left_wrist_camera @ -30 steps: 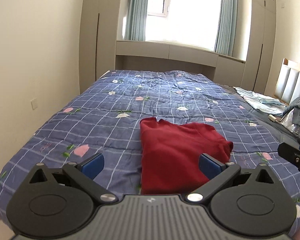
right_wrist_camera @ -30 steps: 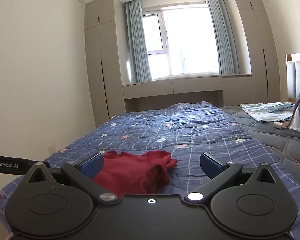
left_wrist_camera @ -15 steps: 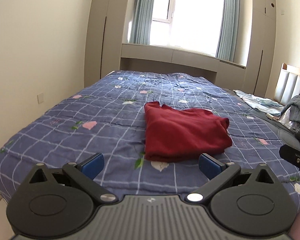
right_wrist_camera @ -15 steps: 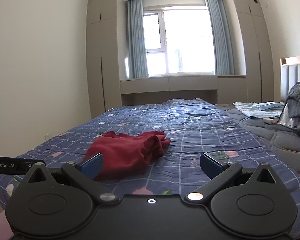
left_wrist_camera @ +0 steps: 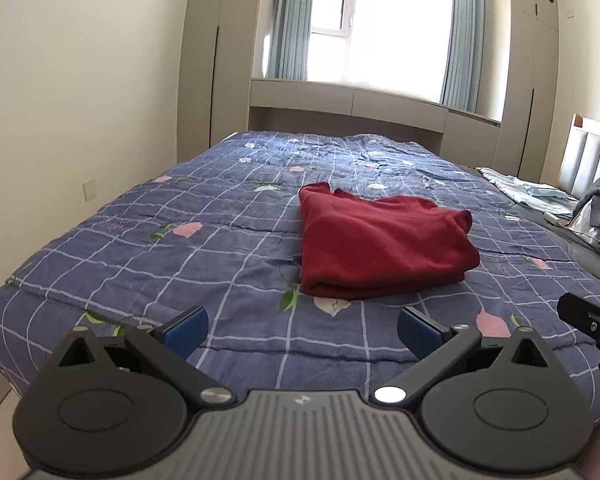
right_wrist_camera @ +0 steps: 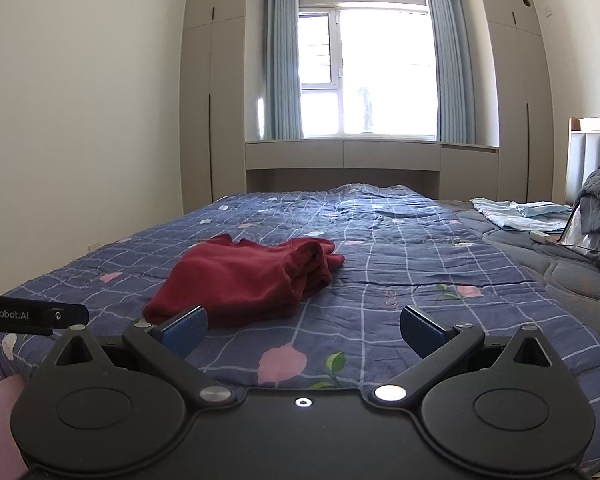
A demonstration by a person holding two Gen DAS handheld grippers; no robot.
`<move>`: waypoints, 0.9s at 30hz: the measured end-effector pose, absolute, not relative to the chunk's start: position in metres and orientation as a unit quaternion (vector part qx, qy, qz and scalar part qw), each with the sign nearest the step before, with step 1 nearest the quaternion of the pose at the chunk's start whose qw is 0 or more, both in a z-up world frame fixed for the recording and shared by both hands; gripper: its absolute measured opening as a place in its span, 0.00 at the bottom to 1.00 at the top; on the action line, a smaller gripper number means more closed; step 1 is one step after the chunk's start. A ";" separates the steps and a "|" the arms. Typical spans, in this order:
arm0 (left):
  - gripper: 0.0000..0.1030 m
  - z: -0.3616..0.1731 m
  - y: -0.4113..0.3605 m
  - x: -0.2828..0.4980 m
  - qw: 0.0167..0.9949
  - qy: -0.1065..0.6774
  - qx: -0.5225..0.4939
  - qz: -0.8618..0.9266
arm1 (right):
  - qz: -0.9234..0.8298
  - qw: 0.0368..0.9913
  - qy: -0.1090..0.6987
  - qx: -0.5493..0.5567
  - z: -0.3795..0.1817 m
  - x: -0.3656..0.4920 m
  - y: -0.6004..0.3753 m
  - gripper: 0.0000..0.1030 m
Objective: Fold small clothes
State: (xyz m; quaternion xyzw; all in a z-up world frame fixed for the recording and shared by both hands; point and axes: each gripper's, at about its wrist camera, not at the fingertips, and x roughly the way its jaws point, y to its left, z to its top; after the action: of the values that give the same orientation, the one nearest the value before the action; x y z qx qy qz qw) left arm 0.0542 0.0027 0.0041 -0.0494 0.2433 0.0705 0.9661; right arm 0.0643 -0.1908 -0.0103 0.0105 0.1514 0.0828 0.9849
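A bedroom with a blue checked quilt (left_wrist_camera: 204,248) over the bed. In the left wrist view, the left gripper (left_wrist_camera: 302,326) has drawn back from the red garment (left_wrist_camera: 380,246), fingers spread and empty; the garment lies folded mid-quilt, so this fold looks finished. In the right wrist view, the right gripper (right_wrist_camera: 303,325) is likewise released, the garment beyond its left finger. "GenRobot.AI" (right_wrist_camera: 4,314) reads on the other gripper's side.

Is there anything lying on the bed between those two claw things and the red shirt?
Nothing visible. Only bare quilt lies between the open left gripper and the red shirt. The same holds for the open right gripper; its left finger overlaps the shirt's near edge in its own view.
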 end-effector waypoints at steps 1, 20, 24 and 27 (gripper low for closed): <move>1.00 0.003 0.003 0.055 0.965 0.246 -0.051 0.071 | 0.084 0.985 0.152 0.010 -0.011 0.064 -0.191 0.99; 1.00 -0.002 0.006 0.057 0.962 0.254 -0.057 0.076 | 0.086 0.984 0.157 0.009 -0.014 0.065 -0.190 0.99; 1.00 -0.002 0.006 0.057 0.962 0.255 -0.057 0.076 | 0.088 0.984 0.158 0.008 -0.014 0.066 -0.190 0.99; 1.00 -0.002 0.005 0.057 0.962 0.255 -0.057 0.075 | 0.088 0.984 0.157 0.007 -0.015 0.065 -0.190 0.99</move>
State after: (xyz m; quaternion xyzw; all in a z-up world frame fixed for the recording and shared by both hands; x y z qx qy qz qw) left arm 0.0569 0.0054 -0.0024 -0.0565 0.2547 0.0755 0.9624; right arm 0.0648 -0.1903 -0.0146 0.0074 0.1567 0.0882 0.9837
